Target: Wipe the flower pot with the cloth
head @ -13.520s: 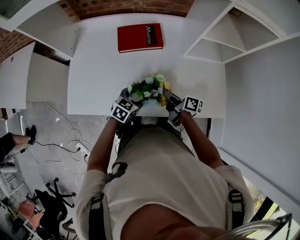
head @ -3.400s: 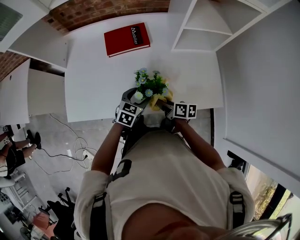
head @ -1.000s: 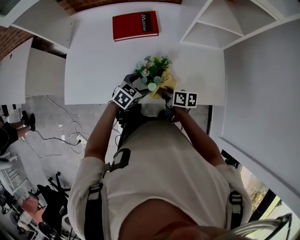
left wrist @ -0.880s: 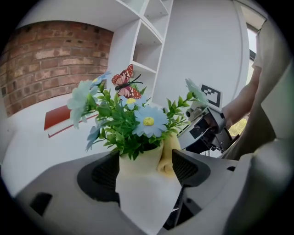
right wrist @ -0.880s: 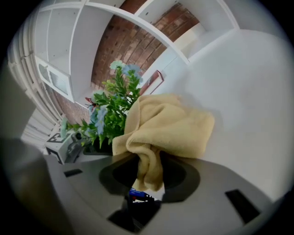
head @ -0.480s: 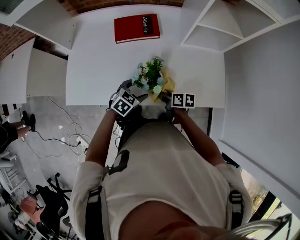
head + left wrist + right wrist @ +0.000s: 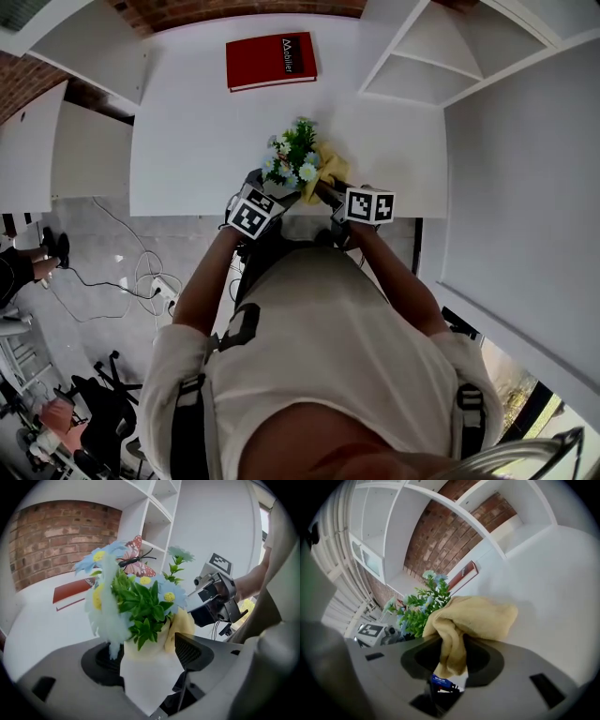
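1. White table (image 7: 187, 122) below a brick wall carries a red book (image 7: 270, 61) at its far edge, and white shelves (image 7: 441, 66) stand at its far right corner.
2. Close to the near edge, about midway along it, the left claw (image 7: 147, 658) grips the white flower pot (image 7: 147, 681) by both sides, with blue and white flowers (image 7: 292, 157) rising out of it.
3. Just beside it, the right claw (image 7: 452, 660) pinches a yellow cloth (image 7: 478, 616), whose bunched part lies against the pot's upper right side.
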The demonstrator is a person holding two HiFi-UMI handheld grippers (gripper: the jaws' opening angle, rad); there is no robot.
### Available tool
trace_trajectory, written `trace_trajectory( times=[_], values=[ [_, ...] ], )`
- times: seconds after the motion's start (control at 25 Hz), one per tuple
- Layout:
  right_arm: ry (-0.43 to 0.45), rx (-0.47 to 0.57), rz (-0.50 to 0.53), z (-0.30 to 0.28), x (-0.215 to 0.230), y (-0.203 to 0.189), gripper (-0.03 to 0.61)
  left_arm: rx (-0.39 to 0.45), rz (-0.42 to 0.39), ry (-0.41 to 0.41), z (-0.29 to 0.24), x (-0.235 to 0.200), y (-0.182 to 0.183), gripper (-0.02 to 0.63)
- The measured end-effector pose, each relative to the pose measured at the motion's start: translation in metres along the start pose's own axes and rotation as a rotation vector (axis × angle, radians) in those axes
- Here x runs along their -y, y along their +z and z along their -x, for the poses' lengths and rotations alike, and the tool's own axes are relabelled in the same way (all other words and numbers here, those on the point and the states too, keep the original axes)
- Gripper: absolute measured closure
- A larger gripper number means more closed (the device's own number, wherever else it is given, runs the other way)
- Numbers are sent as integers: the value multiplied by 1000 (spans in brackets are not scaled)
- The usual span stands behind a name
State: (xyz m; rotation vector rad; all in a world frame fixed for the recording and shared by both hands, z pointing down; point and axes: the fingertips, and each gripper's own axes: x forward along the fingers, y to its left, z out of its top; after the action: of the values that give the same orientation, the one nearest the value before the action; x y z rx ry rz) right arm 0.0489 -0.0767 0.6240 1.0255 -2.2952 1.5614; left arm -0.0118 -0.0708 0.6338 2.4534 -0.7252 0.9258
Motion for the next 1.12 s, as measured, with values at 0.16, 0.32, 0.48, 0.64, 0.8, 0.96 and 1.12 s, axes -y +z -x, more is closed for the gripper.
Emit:
trace_trajectory(
  times=[0.16, 0.32, 0.48, 0.64, 0.8, 0.96, 1.12],
  values=[
    [-25, 11, -59, -7, 7, -17, 452, -37, 65, 66, 5, 4, -9, 268],
    [-54, -17, -85, -19, 12, -31, 463, -61, 125, 142, 4, 2, -15, 268],
    [-105, -57, -46, -26, 22, -35, 463, -71, 151, 135, 7, 5, -18, 268],
    [-152, -64, -23, -25, 31, -27, 463, -72, 154, 111, 7, 11, -19, 268],
    [-91, -45, -2, -16, 15, -12, 462, -52, 155, 93, 4, 17, -17, 268],
    [12, -3, 23, -7, -16, 7, 457, -44, 155, 35, 0, 29, -10, 268],
    [-9, -23, 30, -13, -8, 1, 456, -38, 140, 30, -6, 32, -9, 268]
  ],
)
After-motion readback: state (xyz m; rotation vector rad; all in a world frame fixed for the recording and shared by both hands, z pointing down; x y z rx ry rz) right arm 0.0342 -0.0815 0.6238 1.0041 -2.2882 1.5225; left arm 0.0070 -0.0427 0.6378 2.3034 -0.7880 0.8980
